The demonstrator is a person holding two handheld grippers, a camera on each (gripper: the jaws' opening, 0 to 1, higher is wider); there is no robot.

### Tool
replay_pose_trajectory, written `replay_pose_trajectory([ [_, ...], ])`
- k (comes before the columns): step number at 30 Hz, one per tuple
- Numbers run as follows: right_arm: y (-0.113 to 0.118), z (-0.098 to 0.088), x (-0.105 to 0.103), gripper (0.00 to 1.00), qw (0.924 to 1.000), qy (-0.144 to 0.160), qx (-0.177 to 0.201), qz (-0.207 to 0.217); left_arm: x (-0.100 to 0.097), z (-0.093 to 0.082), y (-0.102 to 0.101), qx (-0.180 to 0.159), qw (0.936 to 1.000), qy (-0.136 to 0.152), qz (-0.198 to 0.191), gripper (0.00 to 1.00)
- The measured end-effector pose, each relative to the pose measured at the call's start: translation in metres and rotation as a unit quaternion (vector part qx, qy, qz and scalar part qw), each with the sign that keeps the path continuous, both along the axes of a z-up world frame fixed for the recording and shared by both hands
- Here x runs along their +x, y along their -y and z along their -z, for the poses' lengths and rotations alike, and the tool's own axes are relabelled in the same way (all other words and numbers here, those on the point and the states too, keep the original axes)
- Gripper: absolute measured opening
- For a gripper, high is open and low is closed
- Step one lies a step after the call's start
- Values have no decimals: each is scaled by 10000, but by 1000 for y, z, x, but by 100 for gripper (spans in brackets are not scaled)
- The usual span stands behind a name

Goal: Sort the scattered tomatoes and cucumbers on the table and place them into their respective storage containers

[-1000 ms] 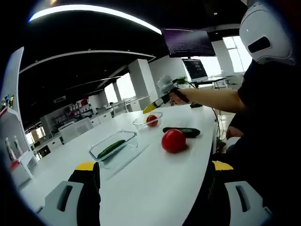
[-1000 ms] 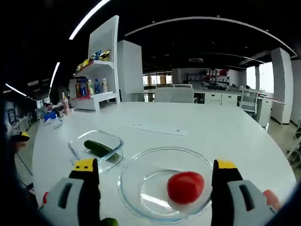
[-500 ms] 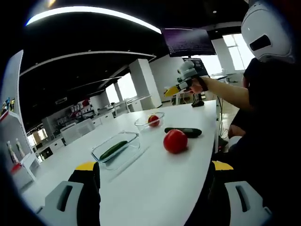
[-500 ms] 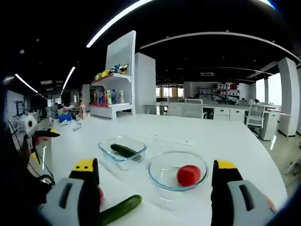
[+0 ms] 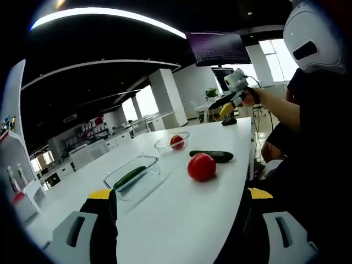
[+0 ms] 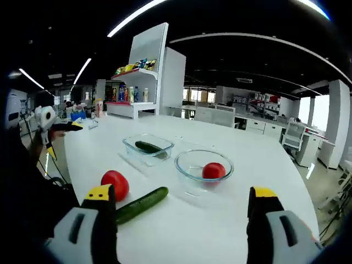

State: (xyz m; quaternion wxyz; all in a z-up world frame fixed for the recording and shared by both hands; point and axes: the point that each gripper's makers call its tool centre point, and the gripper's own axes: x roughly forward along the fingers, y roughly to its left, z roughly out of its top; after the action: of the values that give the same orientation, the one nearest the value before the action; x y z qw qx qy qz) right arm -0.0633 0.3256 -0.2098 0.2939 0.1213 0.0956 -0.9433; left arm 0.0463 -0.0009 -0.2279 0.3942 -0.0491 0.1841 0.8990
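White table (image 6: 264,165) in an open office, shelving unit (image 6: 144,71) with bottles and snacks at the back.

Right gripper (image 6: 181,220): jaws spread wide, nothing between them. Loose cucumber (image 6: 141,204) lies just ahead of the left jaw tip, angled toward the gap; loose tomato (image 6: 115,184) just beyond that jaw, close beside the cucumber's near end. Round glass bowl (image 6: 204,166) sits ahead between the jaws with one tomato inside (image 6: 213,171). Rectangular glass container (image 6: 148,149) is beside the bowl toward the left-jaw side, with one cucumber inside (image 6: 147,147).

Left gripper (image 5: 181,220): jaws also wide apart, holding nothing, low over the table edge. Ahead between its jaws: the loose tomato (image 5: 202,167), with the loose cucumber (image 5: 212,156) right behind it. Rectangular container (image 5: 133,176) is nearer the left jaw, round bowl (image 5: 171,144) farther out. Right gripper (image 5: 228,107) is also visible here, held up off the table in the person's hand.
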Motion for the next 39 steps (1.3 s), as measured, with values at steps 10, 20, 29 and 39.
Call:
replay_pose_trajectory([
  [10,9,1,27,97,9972,-54,747,-52,-1,3,1,-43,10000,23,-45,95],
  [20,8,-2,43,97,9948,31,1006,-128,-1,2,7,9,9999,24,-108,95],
  [29,3,9,51,97,9933,262,1118,-132,-1,0,7,28,9999,12,-126,95],
  [39,-7,14,54,97,9927,330,1161,-24,-5,-1,5,-105,9999,9,-129,95],
])
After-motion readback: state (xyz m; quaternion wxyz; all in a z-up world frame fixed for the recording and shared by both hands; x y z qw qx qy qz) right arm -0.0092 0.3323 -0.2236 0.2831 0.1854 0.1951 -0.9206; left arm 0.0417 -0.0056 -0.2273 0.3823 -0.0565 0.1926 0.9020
